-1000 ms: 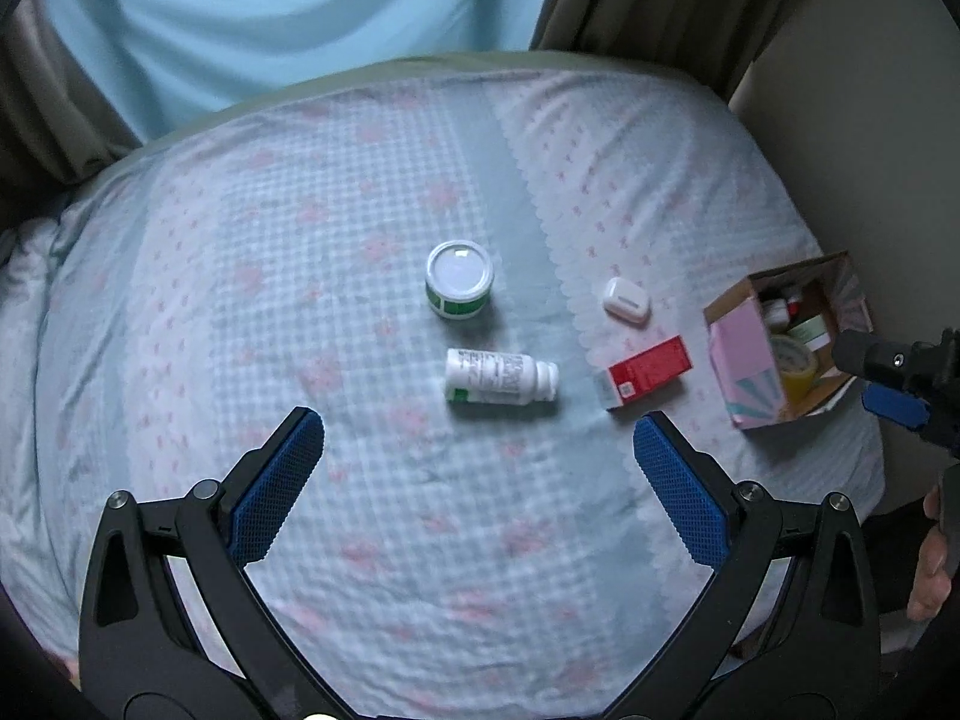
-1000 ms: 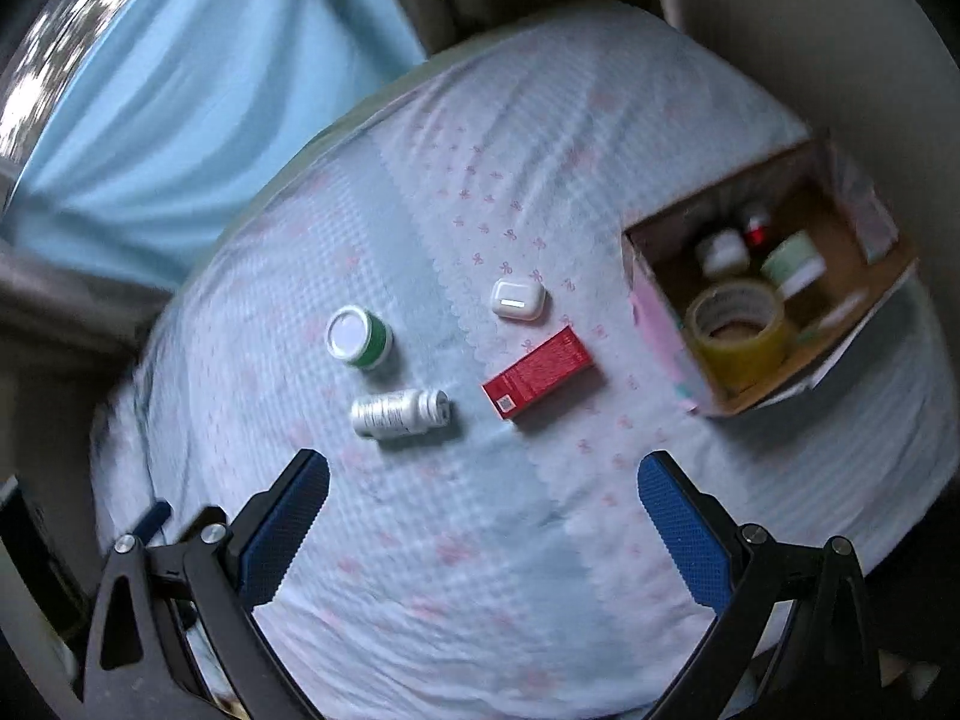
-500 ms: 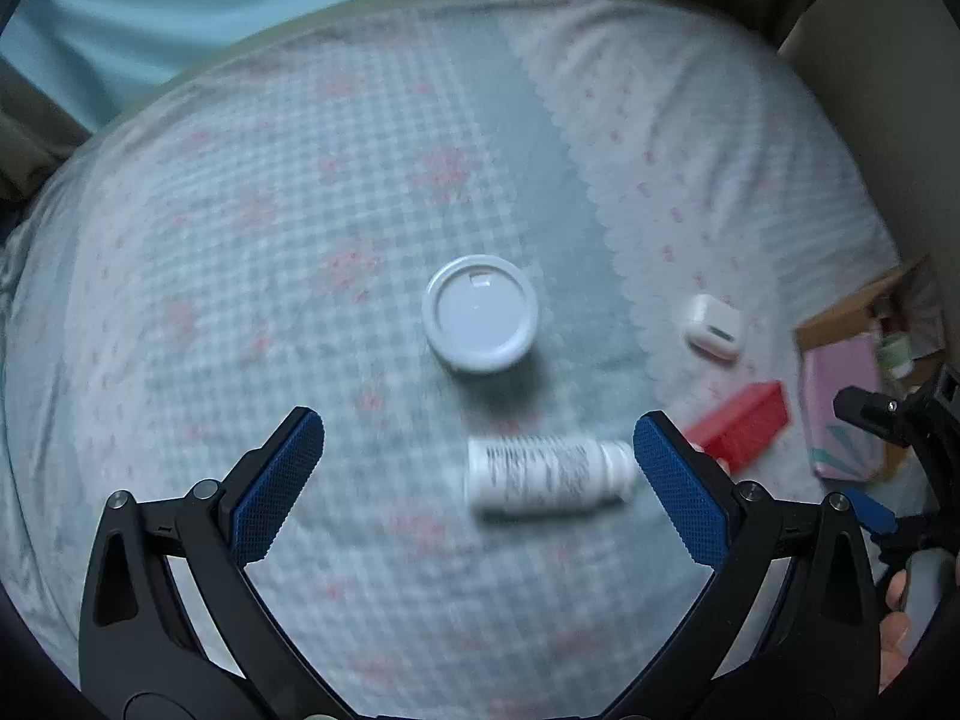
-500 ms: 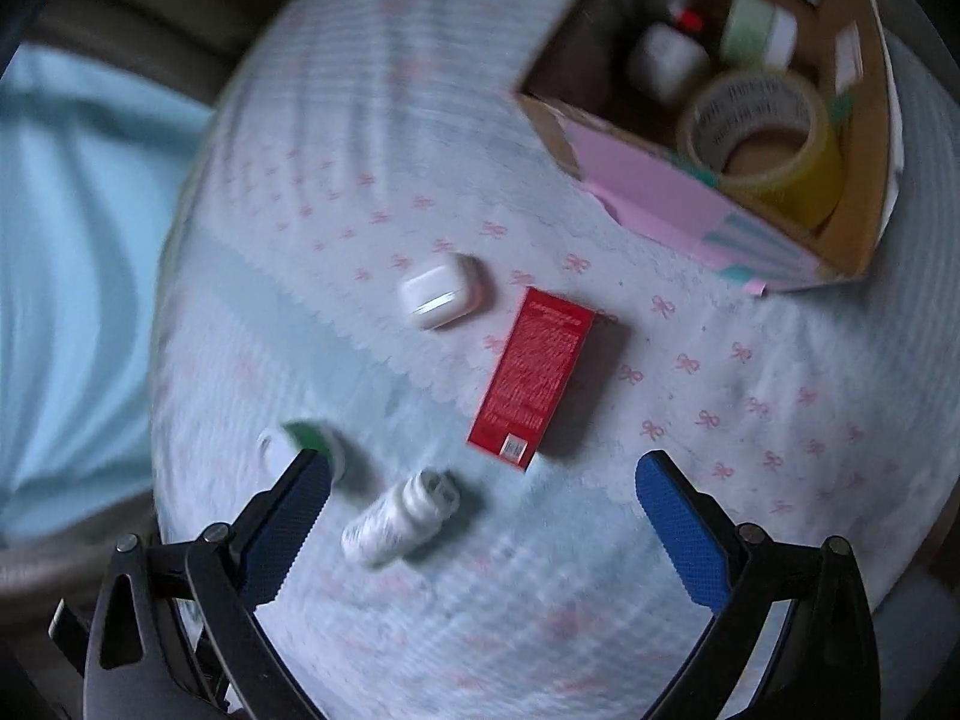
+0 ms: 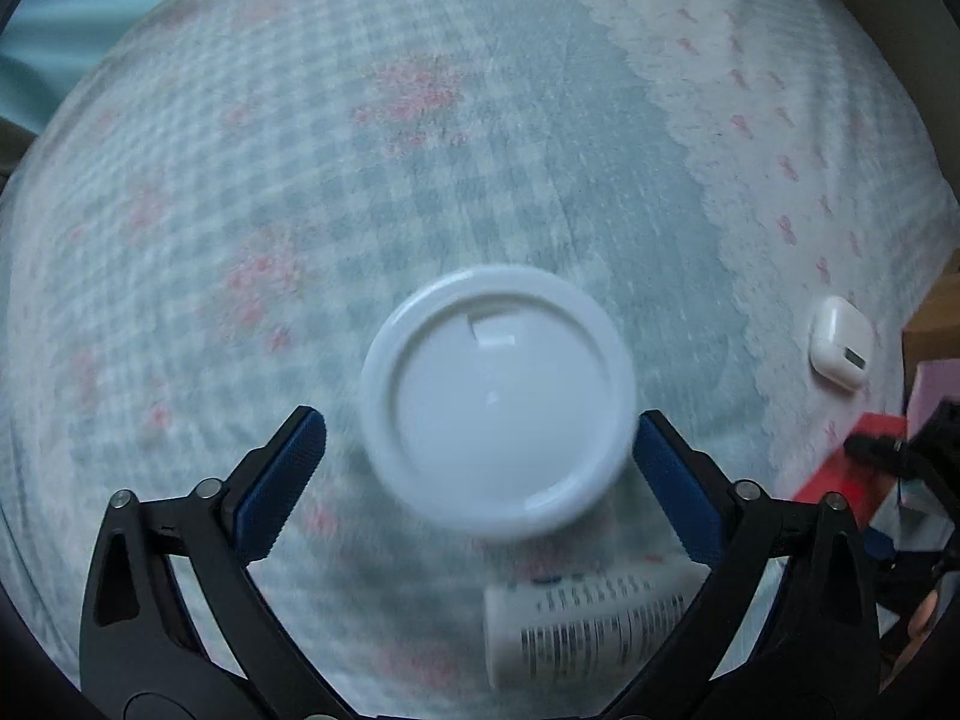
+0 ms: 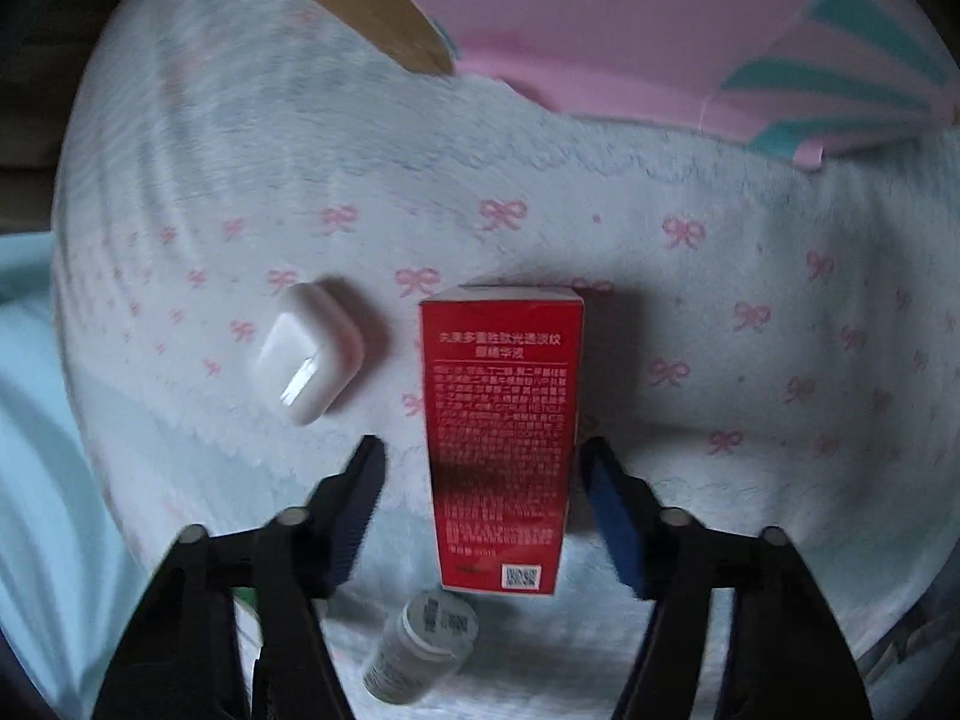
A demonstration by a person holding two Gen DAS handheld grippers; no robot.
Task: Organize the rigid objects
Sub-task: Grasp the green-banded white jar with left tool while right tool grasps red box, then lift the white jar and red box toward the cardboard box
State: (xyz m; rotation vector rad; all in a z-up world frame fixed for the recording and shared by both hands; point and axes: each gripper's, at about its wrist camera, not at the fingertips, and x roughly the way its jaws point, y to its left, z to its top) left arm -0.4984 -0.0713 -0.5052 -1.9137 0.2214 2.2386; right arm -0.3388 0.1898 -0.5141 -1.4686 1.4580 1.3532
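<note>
A jar with a white round lid (image 5: 498,402) stands on the bedspread. My left gripper (image 5: 480,456) points straight down over it, one finger on each side. Its jaws are closing; a gap shows at the left pad (image 5: 282,480). A red carton (image 6: 501,438) lies flat between the fingers of my right gripper (image 6: 483,480). Those jaws are also closing, with a narrow gap on both sides of the carton. A white pill bottle (image 5: 588,630) lies on its side just below the jar and shows again as the bottle (image 6: 420,654) under the carton.
A white earbud case (image 6: 309,354) lies left of the carton. A cardboard box with a pink side (image 6: 660,30) stands just beyond it. In the left wrist view the earbud case (image 5: 840,348) and the red carton (image 5: 840,474) sit at the right edge. Curtain borders the bed.
Both grippers have sunk toward the bed. The left one now straddles the jar. The right one has rolled, come down over the red carton, and its jaws have narrowed a lot.
</note>
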